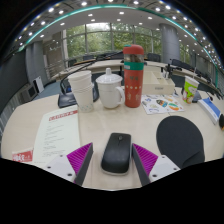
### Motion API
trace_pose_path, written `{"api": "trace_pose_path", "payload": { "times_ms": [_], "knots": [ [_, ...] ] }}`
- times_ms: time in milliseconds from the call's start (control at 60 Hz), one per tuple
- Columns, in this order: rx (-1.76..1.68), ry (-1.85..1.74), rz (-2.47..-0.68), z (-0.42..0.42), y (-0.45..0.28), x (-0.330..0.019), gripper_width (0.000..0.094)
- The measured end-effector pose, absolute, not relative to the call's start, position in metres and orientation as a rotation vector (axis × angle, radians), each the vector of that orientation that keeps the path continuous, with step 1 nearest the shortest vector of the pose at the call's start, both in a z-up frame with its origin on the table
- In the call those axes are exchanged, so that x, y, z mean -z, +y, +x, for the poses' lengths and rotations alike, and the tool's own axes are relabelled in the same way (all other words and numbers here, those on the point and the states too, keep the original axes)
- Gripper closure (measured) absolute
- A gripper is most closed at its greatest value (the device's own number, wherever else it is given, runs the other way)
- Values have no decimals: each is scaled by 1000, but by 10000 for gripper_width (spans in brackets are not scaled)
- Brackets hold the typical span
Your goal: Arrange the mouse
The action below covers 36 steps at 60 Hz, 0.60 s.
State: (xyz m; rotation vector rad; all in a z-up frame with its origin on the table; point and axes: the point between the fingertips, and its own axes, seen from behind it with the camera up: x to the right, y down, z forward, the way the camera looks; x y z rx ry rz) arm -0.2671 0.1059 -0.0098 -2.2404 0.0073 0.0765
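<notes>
A black computer mouse (116, 153) lies flat on the pale table (30, 125), lengthwise between my two fingers. My gripper (113, 160) is open, with its purple pads (80, 156) on either side of the mouse and a small gap showing at each side. The mouse rests on the table by itself. A dark round mouse pad (180, 138) lies on the table to the right of the right finger.
Beyond the fingers stand a white cup (82, 89), a white mug (109, 90) and a tall red bottle (133, 76). A red and white leaflet (56, 130) lies to the left. Papers (160, 103) and small items lie to the far right.
</notes>
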Motion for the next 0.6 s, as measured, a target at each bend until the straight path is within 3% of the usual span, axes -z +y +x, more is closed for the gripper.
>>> {"api": "trace_pose_path", "payload": {
  "times_ms": [150, 483, 600],
  "knots": [
    [24, -46, -2245, -260, 117, 14, 445],
    [-6, -92, -2274, -265, 116, 13, 627],
    [-27, -113, -2206, -265, 112, -29, 627]
  ]
}}
